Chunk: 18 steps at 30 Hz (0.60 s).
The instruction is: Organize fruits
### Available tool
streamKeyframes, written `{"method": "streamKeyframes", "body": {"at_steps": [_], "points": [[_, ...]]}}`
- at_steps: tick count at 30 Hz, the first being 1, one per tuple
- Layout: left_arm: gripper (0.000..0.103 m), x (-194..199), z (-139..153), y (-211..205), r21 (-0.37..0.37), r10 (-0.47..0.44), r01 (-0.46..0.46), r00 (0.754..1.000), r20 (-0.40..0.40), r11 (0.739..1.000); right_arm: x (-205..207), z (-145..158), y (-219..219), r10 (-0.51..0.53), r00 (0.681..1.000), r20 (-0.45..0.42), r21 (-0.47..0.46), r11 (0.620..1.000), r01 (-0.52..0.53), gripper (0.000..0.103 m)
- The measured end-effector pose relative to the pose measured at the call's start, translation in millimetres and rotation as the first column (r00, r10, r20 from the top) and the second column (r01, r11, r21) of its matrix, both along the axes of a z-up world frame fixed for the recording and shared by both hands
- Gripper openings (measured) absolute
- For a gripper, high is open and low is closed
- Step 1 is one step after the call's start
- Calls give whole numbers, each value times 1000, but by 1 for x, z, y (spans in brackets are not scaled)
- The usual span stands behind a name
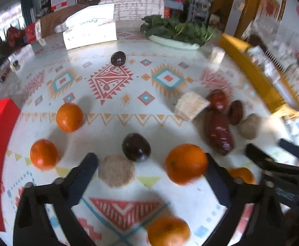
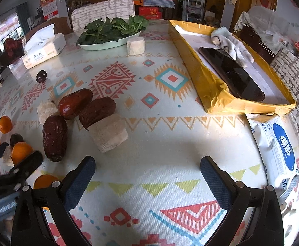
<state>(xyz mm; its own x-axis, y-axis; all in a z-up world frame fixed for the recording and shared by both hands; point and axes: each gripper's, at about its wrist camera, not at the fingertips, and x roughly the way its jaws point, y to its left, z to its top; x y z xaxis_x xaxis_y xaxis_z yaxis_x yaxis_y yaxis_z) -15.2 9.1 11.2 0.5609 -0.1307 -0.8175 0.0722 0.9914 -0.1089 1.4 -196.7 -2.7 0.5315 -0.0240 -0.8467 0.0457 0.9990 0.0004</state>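
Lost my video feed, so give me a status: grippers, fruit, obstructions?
Left gripper open over the oranges, nearest orange by its right finger. Right gripper open, nothing between. Dark plum and a beige chunk close by.

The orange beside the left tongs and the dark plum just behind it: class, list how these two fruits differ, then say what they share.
Colour: the orange is bright orange, the dark plum a deep purple-brown, almost black.
Size: the orange looks larger than the plum.
Place: the orange lies against the inner face of one finger of the left tongs; the plum lies farther off, touching neither finger.
Both are rounded and rest loose on the patterned tablecloth.
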Motion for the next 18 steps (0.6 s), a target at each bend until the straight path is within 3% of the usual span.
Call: {"method": "streamKeyframes", "body": {"at_steps": [1,4,7,10,14,16,18], "points": [[86,-6,7,5,-32,-5,5,1000,20,999,0,0,0,-1,1000,0,0,1000,1,103],[86,-30,38,26,-109,-9,23,991,131,994,-1,0,0,-5,1000,2,-3,1000,5,103],[86,-60,73,61,-132,30,8,959,282,991,-4,0,-1,-11,1000,2,-3,1000,11,103],[86,-84,92,97,-128,60,-12,924,377,992,-14,9,-4,-13,999,50,10,1000,13,102],[87,-86,91,130,-65,146,-131,912,384,989,-45,40,9,69,972,224,58,995,-84,102],[87,-83,81,147,-115,191,-161,919,345,980,-57,48,22,124,954,273,63,987,-146,103],[84,-79,70,157,-169,205,-160,932,299,973,-55,46,33,180,957,226,98,974,-206,103]]}}
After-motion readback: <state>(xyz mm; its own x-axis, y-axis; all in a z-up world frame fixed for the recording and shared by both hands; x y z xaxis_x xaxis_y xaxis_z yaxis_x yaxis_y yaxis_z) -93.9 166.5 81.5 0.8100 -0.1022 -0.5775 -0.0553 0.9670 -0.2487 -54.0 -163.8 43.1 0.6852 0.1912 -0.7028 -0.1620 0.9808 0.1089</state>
